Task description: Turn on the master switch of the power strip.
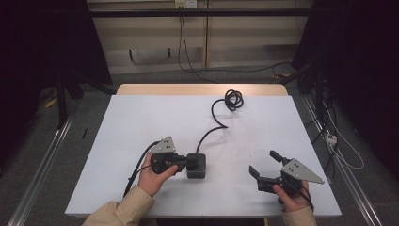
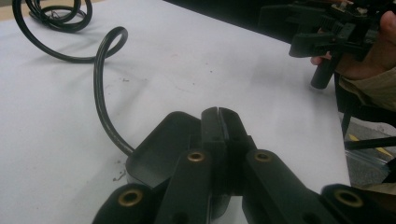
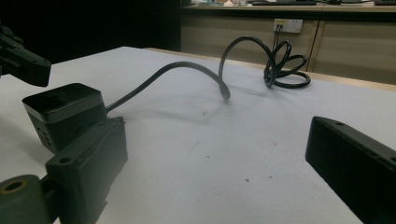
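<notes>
I have the left tongs pressed together, the two black jaws meeting face to face with nothing between them in the left gripper view, and their tip sits right at the near-left side of the black power adapter. From the high view I cannot tell whether the tip touches the box or stops just short of it. I read this as a nudge or a steadying contact rather than a grip: shut jaws give me a narrow, stiff point to push with, and the box is too wide to pinch from that side anyway.

The adapter lies flat on the white worktop, a little left of centre and towards the near edge. Its black cable runs away from the far side of the box, curves once, and ends in a loose coil near the far edge. Because the cable is slack, the box should slide without being dragged back.

My right tongs are spread wide and hold nothing, parked well to the right of the adapter, near the near-right part of the worktop. In the right gripper view the adapter shows beyond the left jaw with bare worktop between the jaws. I judge I keep them open there so they are ready to take the box, or the cable, once the left side has set it where I want it.
</notes>
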Available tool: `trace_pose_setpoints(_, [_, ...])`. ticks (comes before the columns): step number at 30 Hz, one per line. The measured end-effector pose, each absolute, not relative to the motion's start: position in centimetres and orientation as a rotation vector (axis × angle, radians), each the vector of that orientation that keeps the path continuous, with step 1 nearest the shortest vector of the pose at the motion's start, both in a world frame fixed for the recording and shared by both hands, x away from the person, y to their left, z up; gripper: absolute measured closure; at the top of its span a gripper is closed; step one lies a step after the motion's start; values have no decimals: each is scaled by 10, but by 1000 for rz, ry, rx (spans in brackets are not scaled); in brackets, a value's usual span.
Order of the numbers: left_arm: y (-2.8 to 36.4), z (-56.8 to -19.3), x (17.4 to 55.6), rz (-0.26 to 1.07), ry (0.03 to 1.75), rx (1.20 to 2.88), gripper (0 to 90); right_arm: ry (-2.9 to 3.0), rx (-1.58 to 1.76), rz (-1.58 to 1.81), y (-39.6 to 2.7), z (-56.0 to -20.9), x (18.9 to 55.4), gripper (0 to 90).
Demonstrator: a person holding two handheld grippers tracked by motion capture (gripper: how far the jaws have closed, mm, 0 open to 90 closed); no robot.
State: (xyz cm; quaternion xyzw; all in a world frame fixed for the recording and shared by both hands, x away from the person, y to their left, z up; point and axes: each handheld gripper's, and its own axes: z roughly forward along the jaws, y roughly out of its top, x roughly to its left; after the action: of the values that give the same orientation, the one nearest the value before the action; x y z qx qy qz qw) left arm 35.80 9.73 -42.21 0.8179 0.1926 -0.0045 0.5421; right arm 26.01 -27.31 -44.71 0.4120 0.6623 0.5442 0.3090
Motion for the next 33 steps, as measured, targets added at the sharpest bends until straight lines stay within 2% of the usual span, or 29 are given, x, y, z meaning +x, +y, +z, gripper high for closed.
trace_pose_setpoints(33, [94, -429, 358, -3, 453, 1980, 900, 1759, 1081, 1437, -273, -447, 260, 53])
